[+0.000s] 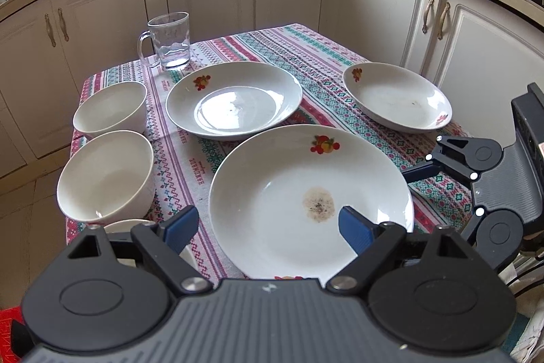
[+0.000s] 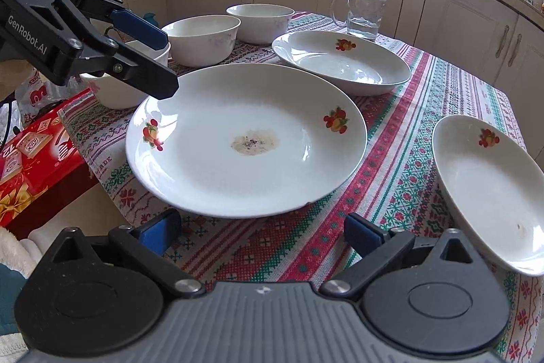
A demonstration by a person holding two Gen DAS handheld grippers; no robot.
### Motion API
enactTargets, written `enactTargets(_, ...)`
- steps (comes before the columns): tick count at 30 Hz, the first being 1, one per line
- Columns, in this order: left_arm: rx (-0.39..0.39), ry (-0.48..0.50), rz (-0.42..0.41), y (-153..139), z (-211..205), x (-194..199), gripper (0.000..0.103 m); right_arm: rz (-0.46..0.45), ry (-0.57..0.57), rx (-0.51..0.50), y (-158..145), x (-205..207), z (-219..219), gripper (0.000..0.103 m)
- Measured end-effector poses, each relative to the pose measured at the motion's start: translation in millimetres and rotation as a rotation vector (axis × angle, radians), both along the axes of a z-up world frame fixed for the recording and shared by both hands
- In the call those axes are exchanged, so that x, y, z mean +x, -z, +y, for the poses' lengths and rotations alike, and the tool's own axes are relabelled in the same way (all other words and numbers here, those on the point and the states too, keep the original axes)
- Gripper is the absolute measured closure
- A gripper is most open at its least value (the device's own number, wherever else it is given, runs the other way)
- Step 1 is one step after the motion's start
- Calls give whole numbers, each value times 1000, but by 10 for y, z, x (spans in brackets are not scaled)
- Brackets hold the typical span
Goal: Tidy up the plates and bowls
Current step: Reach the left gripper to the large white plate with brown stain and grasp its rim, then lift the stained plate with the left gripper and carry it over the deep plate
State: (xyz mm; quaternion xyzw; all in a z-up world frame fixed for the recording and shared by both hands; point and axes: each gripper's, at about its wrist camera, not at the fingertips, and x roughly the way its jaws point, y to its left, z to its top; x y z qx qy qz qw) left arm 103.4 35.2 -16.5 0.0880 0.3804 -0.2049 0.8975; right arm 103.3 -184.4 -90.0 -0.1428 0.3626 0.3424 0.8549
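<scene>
From the left wrist we see our left gripper [image 1: 268, 228] spread wide above the near rim of the big plate [image 1: 272, 193]; two bowls [image 1: 105, 176] stand left. From the right wrist our right gripper [image 2: 261, 232] gapes, holding nothing, just short of that plate, the small plate [image 2: 489, 189] to its right.

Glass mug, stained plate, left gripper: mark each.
glass mug [image 1: 171, 39], left wrist view, on its clear side wall.
stained plate [image 2: 244, 138], right wrist view, on the brown stain.
left gripper [image 1: 268, 227], left wrist view, midway between fingertips.
</scene>
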Motion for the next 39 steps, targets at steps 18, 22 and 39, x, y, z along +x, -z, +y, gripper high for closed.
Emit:
enactTargets(18,100,90,102,113,-123,549,14,-57,-54,7,16,-29,17,0)
enactTargets(22,96,99,160,177,-131,692,14,-62,-91,-4,2,-41,48,0)
enactTargets(39,38,116,357,322,-118,1039,34,-41,-112,27,-8,36,58,0)
